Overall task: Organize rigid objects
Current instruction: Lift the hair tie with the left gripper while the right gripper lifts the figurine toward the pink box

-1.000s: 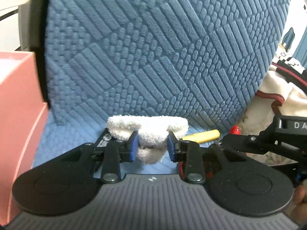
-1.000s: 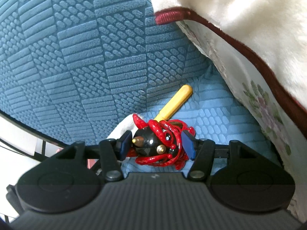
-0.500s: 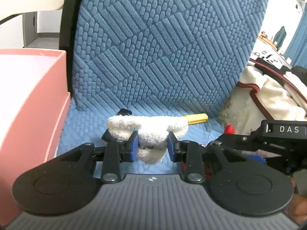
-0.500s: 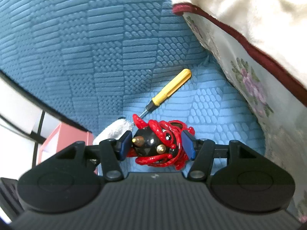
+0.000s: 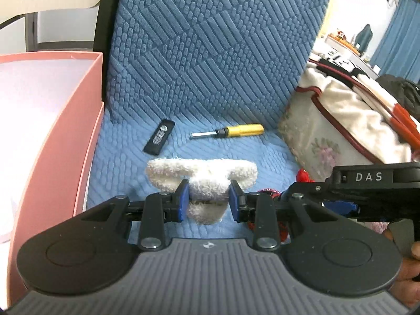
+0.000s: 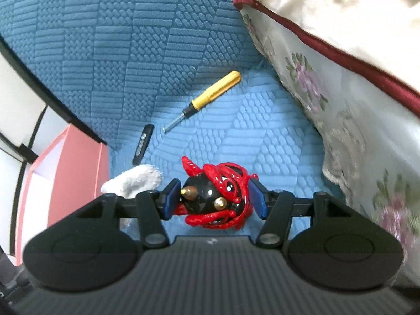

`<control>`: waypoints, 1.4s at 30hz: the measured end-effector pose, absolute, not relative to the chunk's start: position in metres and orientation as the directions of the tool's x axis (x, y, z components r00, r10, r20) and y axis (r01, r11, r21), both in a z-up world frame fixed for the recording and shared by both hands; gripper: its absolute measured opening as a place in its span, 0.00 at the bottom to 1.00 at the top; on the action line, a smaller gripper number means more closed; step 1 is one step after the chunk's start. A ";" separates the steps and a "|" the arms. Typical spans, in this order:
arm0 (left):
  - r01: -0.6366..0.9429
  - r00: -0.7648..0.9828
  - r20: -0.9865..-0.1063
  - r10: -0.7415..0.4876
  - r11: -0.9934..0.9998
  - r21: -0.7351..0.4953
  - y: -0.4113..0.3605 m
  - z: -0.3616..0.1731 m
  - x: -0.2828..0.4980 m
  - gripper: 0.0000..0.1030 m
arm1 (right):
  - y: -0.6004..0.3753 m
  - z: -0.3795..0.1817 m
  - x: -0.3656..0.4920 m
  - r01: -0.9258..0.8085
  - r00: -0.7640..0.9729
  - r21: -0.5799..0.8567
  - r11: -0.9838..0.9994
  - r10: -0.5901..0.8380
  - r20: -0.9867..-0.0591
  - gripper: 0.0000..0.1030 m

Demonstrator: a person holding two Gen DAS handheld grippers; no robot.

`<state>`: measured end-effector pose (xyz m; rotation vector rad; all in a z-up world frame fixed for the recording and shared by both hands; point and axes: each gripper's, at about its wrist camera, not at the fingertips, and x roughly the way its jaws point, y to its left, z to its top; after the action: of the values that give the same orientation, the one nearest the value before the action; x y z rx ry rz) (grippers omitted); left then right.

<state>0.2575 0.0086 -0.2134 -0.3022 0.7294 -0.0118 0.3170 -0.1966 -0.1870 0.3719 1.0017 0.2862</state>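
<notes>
Tools both loaded: left tool (image 5: 209, 201) grips white plush (image 5: 202, 174), right tool (image 6: 214, 200) clamps red figurine (image 6: 215, 199); screwdriver (image 5: 228, 132) and black stick (image 5: 159, 141) wait at frame centre, pink box (image 5: 86, 120) at left.

Both views are bright and evenly lit by soft, diffuse daylight. On the left wrist view the pale inside of the pink cardboard box (image 5: 31, 120) is washed out almost to white. Shadows under objects are faint. Fisheye bending curves the edges strongly. On the right wrist view, the floral cream fabric (image 6: 367, 141) at the right edge is smeared with blur.
</notes>
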 end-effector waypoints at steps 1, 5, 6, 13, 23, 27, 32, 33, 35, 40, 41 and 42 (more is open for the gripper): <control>-0.086 0.748 -0.654 -0.116 0.960 -0.268 0.008 -0.214 0.253 0.35 | -0.196 -0.186 0.312 -0.067 0.511 0.431 0.900 0.402 -0.760 0.58; -0.087 0.743 -0.657 -0.129 0.954 -0.286 0.011 -0.217 0.239 0.35 | -0.192 -0.183 0.291 -0.080 0.512 0.428 0.900 0.405 -0.758 0.58; -0.078 0.739 -0.658 -0.141 0.953 -0.292 0.011 -0.220 0.238 0.35 | -0.191 -0.184 0.286 -0.079 0.511 0.424 0.902 0.402 -0.760 0.58; -0.076 0.687 -0.707 -0.168 0.951 -0.301 0.012 -0.241 0.234 0.35 | -0.186 -0.191 0.278 -0.095 0.525 0.389 0.916 0.378 -0.762 0.57; -0.027 0.644 -0.740 -0.193 0.961 -0.274 0.005 -0.247 0.232 0.41 | -0.189 -0.195 0.279 -0.101 0.539 0.435 0.894 0.417 -0.732 0.63; -0.018 0.625 -0.750 -0.218 0.956 -0.293 0.004 -0.250 0.229 0.44 | -0.185 -0.196 0.274 -0.106 0.545 0.414 0.904 0.401 -0.736 0.76; -0.014 0.626 -0.751 -0.209 0.960 -0.279 0.003 -0.251 0.223 0.45 | -0.182 -0.198 0.265 -0.118 0.578 0.377 0.919 0.372 -0.727 0.77; -0.017 0.629 -0.748 -0.213 0.958 -0.287 0.004 -0.250 0.222 0.45 | -0.182 -0.198 0.264 -0.120 0.579 0.378 0.918 0.374 -0.724 0.77; -0.021 0.636 -0.742 -0.212 0.956 -0.291 0.004 -0.250 0.220 0.45 | -0.182 -0.197 0.265 -0.130 0.580 0.377 0.917 0.379 -0.721 0.77; -0.028 0.652 -0.730 -0.207 0.955 -0.296 0.004 -0.250 0.220 0.45 | -0.179 -0.202 0.268 -0.145 0.569 0.367 0.919 0.381 -0.729 0.77; -0.028 0.654 -0.728 -0.205 0.955 -0.295 0.003 -0.250 0.221 0.45 | -0.177 -0.203 0.270 -0.149 0.567 0.362 0.920 0.380 -0.731 0.77; -0.027 0.653 -0.729 -0.206 0.955 -0.294 0.003 -0.251 0.221 0.44 | -0.176 -0.204 0.270 -0.152 0.565 0.357 0.922 0.377 -0.733 0.77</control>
<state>0.2212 0.0028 -0.2509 -0.2913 0.8569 -0.1029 0.2703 -0.1762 -0.2040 0.2662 0.9204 0.3158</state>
